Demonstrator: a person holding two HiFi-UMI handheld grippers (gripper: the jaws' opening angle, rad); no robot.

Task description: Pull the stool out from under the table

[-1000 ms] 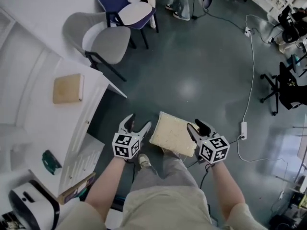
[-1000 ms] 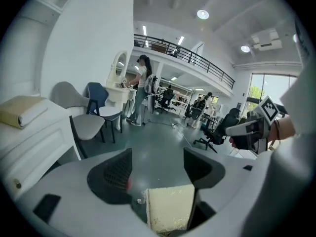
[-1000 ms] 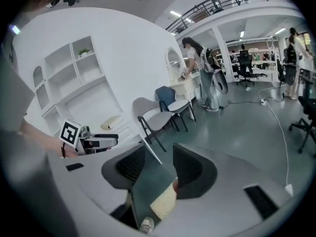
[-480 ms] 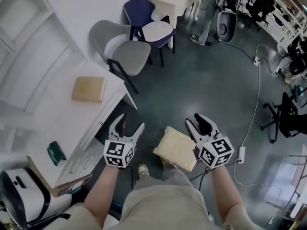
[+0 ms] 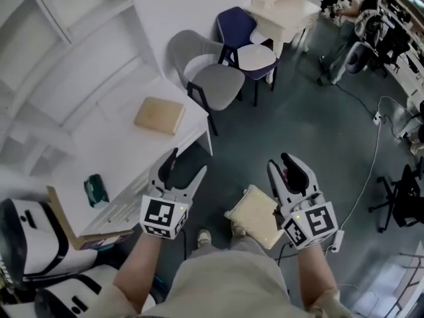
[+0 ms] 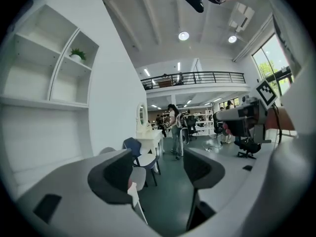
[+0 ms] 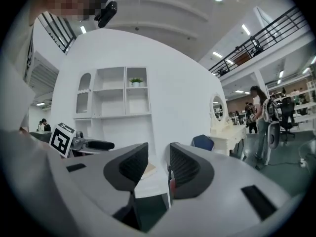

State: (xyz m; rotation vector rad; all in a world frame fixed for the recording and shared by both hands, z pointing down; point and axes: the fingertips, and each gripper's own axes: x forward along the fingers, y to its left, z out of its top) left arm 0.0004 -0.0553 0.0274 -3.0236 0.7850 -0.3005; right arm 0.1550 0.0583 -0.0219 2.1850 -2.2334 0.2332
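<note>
The stool (image 5: pixel 256 216), with a cream square cushion, stands on the dark floor beside the white table (image 5: pixel 126 152), just in front of the person's legs. My left gripper (image 5: pixel 185 168) hovers left of it, open and empty; in the left gripper view its jaws (image 6: pixel 158 174) frame only floor and distant chairs. My right gripper (image 5: pixel 292 169) hangs over the stool's right edge, not touching it. Its jaws (image 7: pixel 159 169) are closing to a narrow gap with nothing between them.
A tan box (image 5: pixel 159 115) and a small green object (image 5: pixel 97 191) lie on the table. A grey chair (image 5: pixel 213 79), a blue chair (image 5: pixel 249 49) and a white dressing table (image 5: pixel 285 8) stand beyond. A power strip (image 5: pixel 338 240) with cable lies at the right.
Both grippers have come away from the stool's sides and lifted. The right jaws have narrowed. The head view has swung, so the stool sits lower and more table shows.
</note>
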